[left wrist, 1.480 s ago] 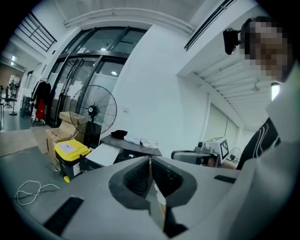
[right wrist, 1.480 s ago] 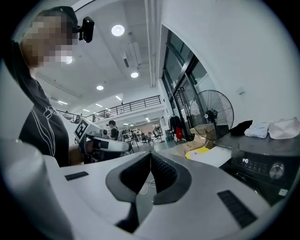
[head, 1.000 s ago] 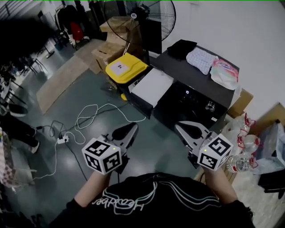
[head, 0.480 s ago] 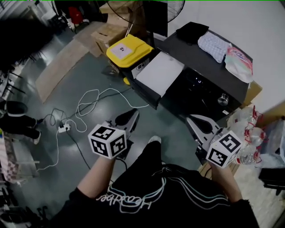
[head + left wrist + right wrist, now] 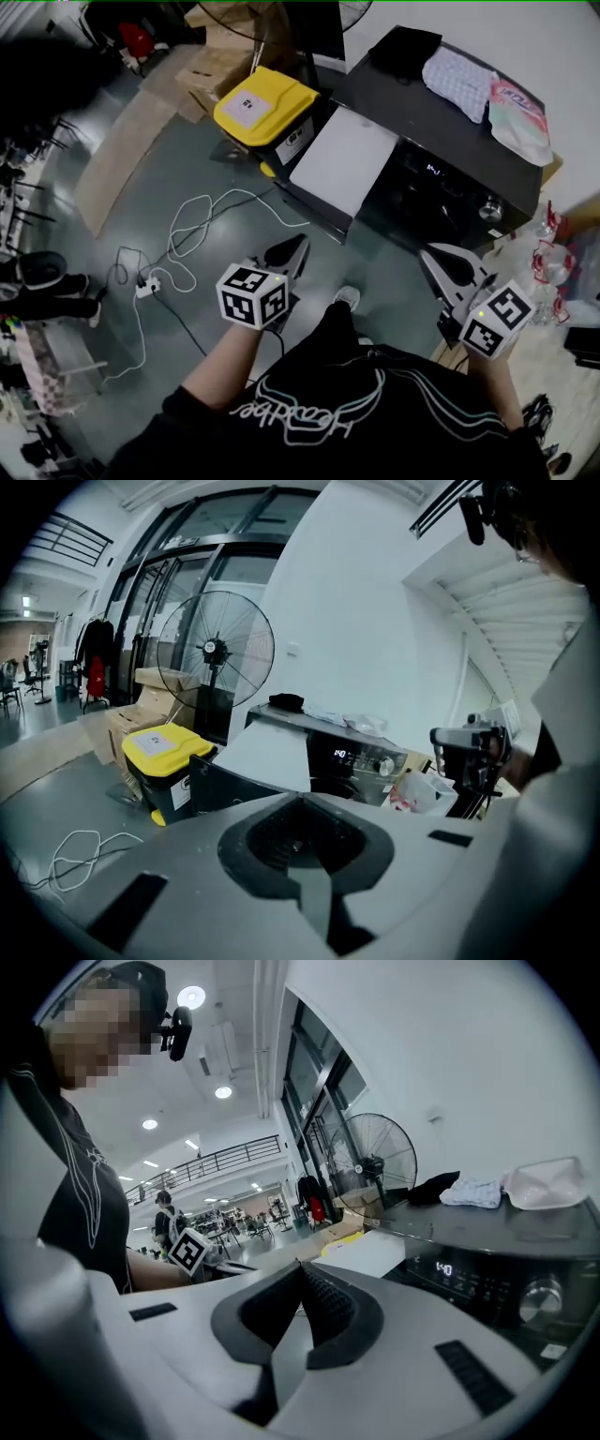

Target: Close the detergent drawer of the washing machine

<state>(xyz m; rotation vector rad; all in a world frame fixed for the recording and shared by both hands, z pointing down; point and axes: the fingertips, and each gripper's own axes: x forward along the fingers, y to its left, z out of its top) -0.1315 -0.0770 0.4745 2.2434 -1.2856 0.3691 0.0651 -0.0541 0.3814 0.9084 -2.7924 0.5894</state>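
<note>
Washing machine [image 5: 441, 122] sits well ahead of left gripper [image 5: 298, 244] and right gripper [image 5: 429, 253] — both pinched together, empty; approach step — next, reach its drawer.

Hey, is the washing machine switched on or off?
On: the display on the washer front shows lit digits in both gripper views.

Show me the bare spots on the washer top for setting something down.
Free: the strip of washer top along its front edge, beside the black cloth and checked cloth. Crowded: the wall side, where those cloths and the pink-white bag lie.
</note>
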